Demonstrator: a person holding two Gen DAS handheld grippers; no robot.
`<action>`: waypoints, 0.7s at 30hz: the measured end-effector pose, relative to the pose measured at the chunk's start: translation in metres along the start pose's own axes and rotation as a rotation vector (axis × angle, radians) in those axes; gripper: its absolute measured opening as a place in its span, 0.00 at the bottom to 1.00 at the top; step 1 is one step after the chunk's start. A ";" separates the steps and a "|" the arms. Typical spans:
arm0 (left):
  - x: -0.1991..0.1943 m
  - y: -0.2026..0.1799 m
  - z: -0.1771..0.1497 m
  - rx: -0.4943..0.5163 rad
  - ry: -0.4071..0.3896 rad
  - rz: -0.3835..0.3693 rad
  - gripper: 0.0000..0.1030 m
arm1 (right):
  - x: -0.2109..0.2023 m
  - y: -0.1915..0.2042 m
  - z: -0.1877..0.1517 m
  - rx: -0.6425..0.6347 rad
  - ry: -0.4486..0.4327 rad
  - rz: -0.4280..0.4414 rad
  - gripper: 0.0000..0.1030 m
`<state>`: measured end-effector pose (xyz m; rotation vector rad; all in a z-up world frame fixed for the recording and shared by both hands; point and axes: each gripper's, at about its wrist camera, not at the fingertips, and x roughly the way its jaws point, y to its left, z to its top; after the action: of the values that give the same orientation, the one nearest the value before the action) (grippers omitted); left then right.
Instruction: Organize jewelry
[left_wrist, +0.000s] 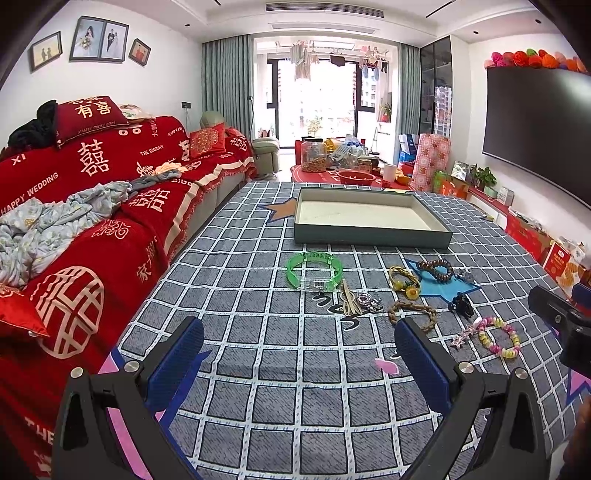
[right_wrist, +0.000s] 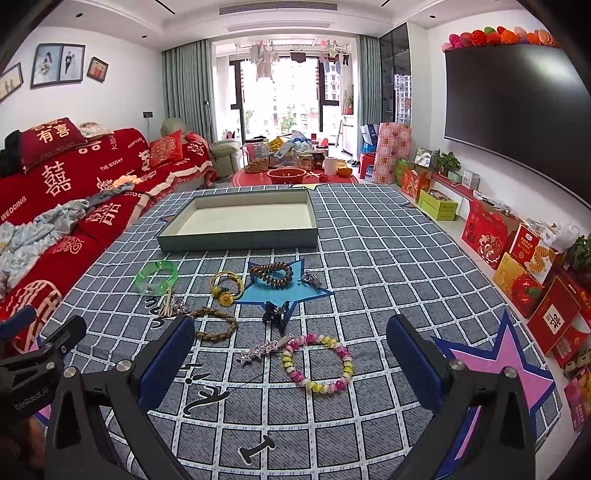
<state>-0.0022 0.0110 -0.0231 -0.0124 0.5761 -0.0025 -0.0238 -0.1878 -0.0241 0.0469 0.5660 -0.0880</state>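
- Both grippers hang spread wide and empty above the checked cloth: your left gripper (left_wrist: 299, 354) and your right gripper (right_wrist: 290, 354) each show blue ribbed pads with nothing between them.
- Ahead of both, well beyond the jewelry, sits the shallow grey tray (right_wrist: 236, 242), rigid-walled with a pale bare floor; nothing has gone into it yet.
- Closest to your right gripper, just ahead between its fingers, lies the pink-and-yellow bead bracelet (right_wrist: 317, 363), glossy, rounded beads on what looks like a stretch cord. Pinch one bead and it may roll or slip off the pad.
- Touching that bracelet's far-left edge is a star-studded hair clip (right_wrist: 260, 350), thin and flat; a careless close could drag both pieces together.
- Ahead and right of your left gripper, the braided tan loop (left_wrist: 412, 314) lies soft and limp beside its right finger, likely to sag or snag the cloth's weave.
- Farther ahead of your left gripper, the translucent green bangle (left_wrist: 314, 269) is hard, smooth and hoop-shaped; squeezed across its curve, it could squirt out sideways.
- Small pieces crowd here: tan elastic bands (left_wrist: 349, 301), a silvery trinket (left_wrist: 367, 301), a black claw clip (right_wrist: 276, 313), a brown coiled tie (right_wrist: 271, 276) and a yellow flower tie (right_wrist: 225, 290). You risk lifting two at once.
- Soft bedding (right_wrist: 369, 240) beneath may dimple under pressure.
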 end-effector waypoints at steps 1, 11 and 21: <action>0.000 0.000 0.000 -0.001 0.003 0.000 1.00 | 0.000 0.000 0.000 0.001 0.000 0.000 1.00; 0.002 0.000 0.000 0.001 0.010 -0.001 1.00 | 0.007 0.005 -0.004 0.002 0.015 0.013 1.00; 0.011 0.003 0.002 0.003 0.044 0.001 1.00 | 0.018 0.003 0.001 0.014 0.053 0.048 1.00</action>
<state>0.0082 0.0137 -0.0280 -0.0095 0.6205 -0.0022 -0.0077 -0.1857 -0.0335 0.0768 0.6165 -0.0442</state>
